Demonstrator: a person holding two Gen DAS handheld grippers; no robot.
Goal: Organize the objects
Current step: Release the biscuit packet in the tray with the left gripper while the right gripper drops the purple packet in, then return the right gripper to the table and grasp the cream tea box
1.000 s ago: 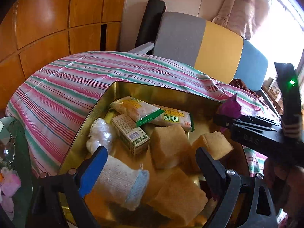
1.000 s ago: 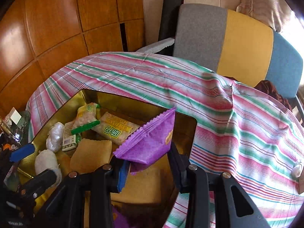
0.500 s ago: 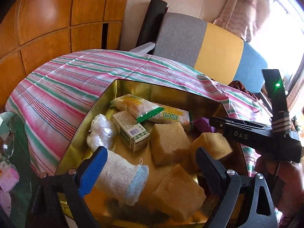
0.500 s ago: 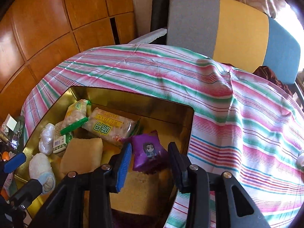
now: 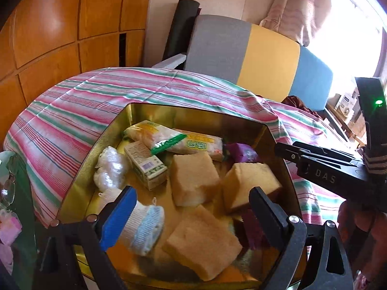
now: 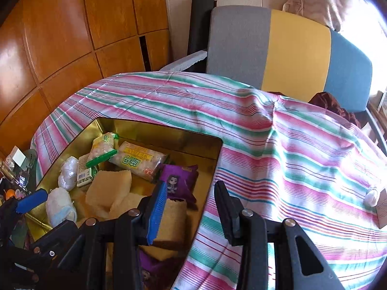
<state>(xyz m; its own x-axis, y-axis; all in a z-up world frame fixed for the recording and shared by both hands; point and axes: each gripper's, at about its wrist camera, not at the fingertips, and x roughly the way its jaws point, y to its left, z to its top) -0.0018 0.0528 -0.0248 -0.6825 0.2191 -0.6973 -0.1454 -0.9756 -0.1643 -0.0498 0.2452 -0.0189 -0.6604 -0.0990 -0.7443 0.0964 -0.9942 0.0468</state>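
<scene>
- Gold tin [image 6: 154, 130]: sits on the striped cloth [image 6: 278, 164] that covers the tabletop; nearly all visible goods already lie inside it.
- Contents: two yellow snack packets [image 5: 154, 137] at the far wall, a small green-and-white carton [image 5: 145, 166], a clear plastic bundle [image 5: 110, 169], a rolled white sock [image 5: 142, 227] with a blue cuff, several tan sponge-like blocks [image 5: 193, 178], and the purple sachet [image 6: 177, 181].
- Purple sachet: rests in the tin's far right corner, leaning against a yellow packet and a tan block; a second purple wrapper seems to lie lower, beneath the right tool [image 6: 191, 207].
- Right tool: fingers apart, holding nothing, poised over the tin's right edge just short of the sachet.
- Left tool [image 5: 191, 212]: fingers wide apart and empty, over the near part of the tin; the sock lies by its blue pad.
- Progress, as judged: packing looks close to finished. One small white object [image 6: 371, 197] sits well apart on the cloth at the right and may be what is left.
- Writing: "DAS" on the right tool's body in the left view; the carton shows a barcode; packet print is too small to read.
</scene>
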